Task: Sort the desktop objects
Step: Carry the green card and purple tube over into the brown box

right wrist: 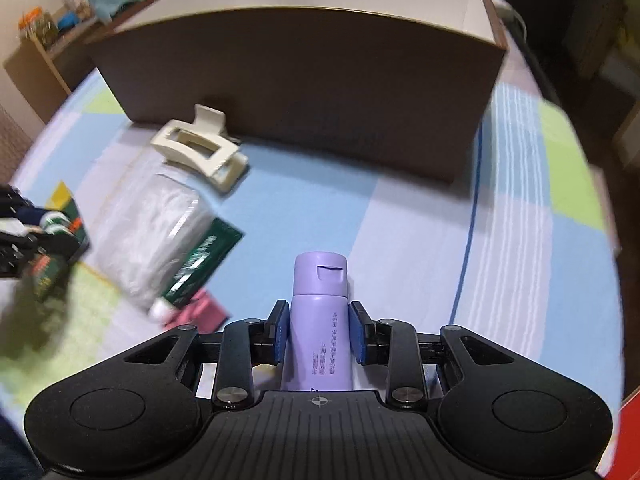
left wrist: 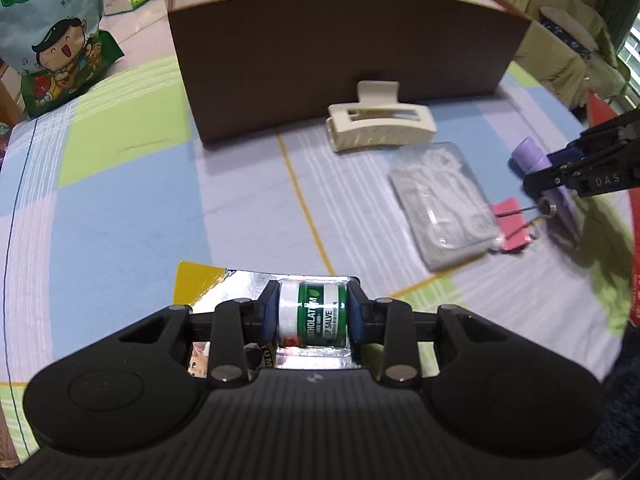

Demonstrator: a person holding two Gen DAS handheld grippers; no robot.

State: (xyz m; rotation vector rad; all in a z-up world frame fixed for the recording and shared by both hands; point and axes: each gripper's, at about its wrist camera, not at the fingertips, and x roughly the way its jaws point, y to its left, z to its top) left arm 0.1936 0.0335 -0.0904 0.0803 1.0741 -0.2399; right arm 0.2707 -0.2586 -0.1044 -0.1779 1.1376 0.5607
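The left gripper (left wrist: 313,316) is clamped on the lip salve pack (left wrist: 316,314), the right gripper (right wrist: 320,334) on the purple bottle (right wrist: 320,320).

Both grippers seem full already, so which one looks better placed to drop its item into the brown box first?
Probably the right gripper: its purple bottle points at the brown box and sees inside. The left gripper holds the lip salve pack lower.

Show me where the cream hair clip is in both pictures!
Left wrist view: the cream hair clip lies upper middle, just in front of the brown box.
Right wrist view: the clip lies upper left, by the box's near left corner.
Shared landmark: the plastic-wrapped white packet beside the clip.
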